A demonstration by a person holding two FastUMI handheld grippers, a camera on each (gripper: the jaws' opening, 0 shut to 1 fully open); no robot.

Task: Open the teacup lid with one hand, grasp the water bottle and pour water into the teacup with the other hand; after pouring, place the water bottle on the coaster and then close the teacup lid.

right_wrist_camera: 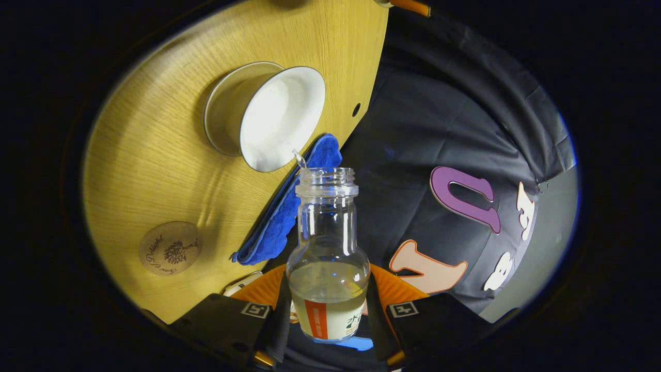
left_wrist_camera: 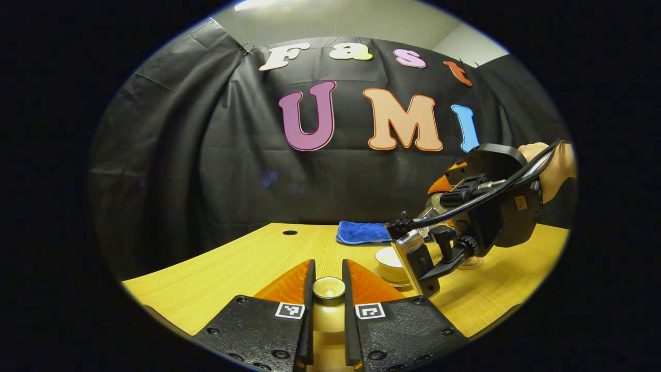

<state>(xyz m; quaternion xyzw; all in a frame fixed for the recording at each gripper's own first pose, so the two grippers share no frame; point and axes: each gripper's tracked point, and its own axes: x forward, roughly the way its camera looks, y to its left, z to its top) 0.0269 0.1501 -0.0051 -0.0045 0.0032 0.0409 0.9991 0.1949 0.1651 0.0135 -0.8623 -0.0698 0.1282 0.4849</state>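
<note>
In the left gripper view my left gripper (left_wrist_camera: 328, 274) is shut on the knob of the teacup lid (left_wrist_camera: 329, 288), held above the table's near side. Beyond it to the right stands the white teacup (left_wrist_camera: 388, 257), uncovered, on its saucer (left_wrist_camera: 397, 282). My right gripper (right_wrist_camera: 328, 283) is shut on a clear glass water bottle (right_wrist_camera: 327, 243), tilted toward the teacup (right_wrist_camera: 281, 119). The bottle is partly full and has no cap. A thin stream of water (right_wrist_camera: 298, 158) runs from its mouth to the cup's rim. The round wooden coaster (right_wrist_camera: 170, 248) lies bare beside the cup.
A folded blue cloth (right_wrist_camera: 289, 206) lies along the wooden table's (right_wrist_camera: 150, 155) far edge, behind the cup. A person's hand (left_wrist_camera: 555, 165) and a black cable (left_wrist_camera: 496, 188) are at the right gripper's body (left_wrist_camera: 485, 212), which hangs over the cup.
</note>
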